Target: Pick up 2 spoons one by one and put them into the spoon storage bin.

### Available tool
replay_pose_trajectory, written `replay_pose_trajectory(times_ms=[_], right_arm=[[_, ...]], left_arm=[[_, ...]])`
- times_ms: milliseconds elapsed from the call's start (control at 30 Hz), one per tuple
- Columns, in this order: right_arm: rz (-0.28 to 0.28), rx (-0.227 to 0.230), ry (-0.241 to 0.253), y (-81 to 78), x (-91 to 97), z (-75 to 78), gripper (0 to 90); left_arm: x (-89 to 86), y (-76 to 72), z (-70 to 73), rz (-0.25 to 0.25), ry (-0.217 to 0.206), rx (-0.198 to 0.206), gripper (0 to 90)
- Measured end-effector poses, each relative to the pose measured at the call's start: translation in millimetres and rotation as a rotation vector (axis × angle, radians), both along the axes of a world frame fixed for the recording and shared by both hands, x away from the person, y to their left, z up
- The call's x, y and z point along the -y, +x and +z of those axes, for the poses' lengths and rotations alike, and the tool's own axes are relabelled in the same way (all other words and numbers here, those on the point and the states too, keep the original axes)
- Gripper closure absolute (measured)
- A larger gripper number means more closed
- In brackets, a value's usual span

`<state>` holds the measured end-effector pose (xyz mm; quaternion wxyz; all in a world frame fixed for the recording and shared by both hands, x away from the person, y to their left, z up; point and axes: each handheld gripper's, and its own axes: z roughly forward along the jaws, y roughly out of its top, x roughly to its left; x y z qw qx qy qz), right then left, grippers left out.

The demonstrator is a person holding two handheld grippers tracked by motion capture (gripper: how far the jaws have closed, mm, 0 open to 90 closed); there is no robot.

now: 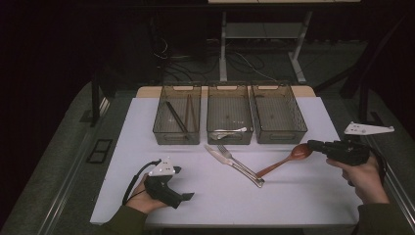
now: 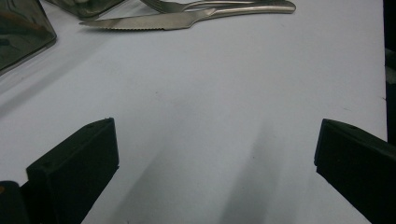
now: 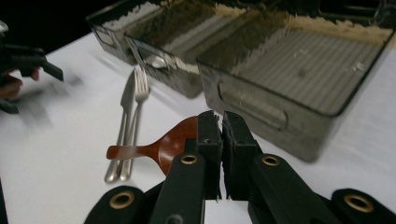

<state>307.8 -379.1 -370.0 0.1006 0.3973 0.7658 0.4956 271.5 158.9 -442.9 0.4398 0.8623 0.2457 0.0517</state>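
Observation:
A reddish-brown wooden spoon slants across the right of the white table. My right gripper is shut on its bowl, and the handle points down-left toward the fork's handle end. In the right gripper view the two jaws press together over the spoon bowl. My left gripper rests near the front left of the table, open, with nothing between its jaws. A steel knife and fork lie side by side mid-table.
Three smoky plastic bins stand in a row at the back. The left bin holds dark chopsticks, the middle bin a white spoon, and the right bin looks bare. Table legs and cables lie beyond.

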Motion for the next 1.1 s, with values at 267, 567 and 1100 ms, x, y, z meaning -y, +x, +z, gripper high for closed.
replay_pose_trajectory(times_ms=[267,567,1100], right_arm=[[-0.033,0.021,-0.002,20.1,-18.0,13.5,86.6],[-0.071,0.037,0.007,46.1,-35.0,30.9,86.6],[-0.113,0.068,0.05,84.6,-68.8,61.3,86.6]], left_arm=[[0.3,-0.7,0.5,0.001,-0.015,0.002,0.0],[-0.4,-1.1,1.4,-0.005,-0.02,0.003,0.0],[-0.4,-1.7,1.1,0.006,-0.048,-0.004,0.0]])
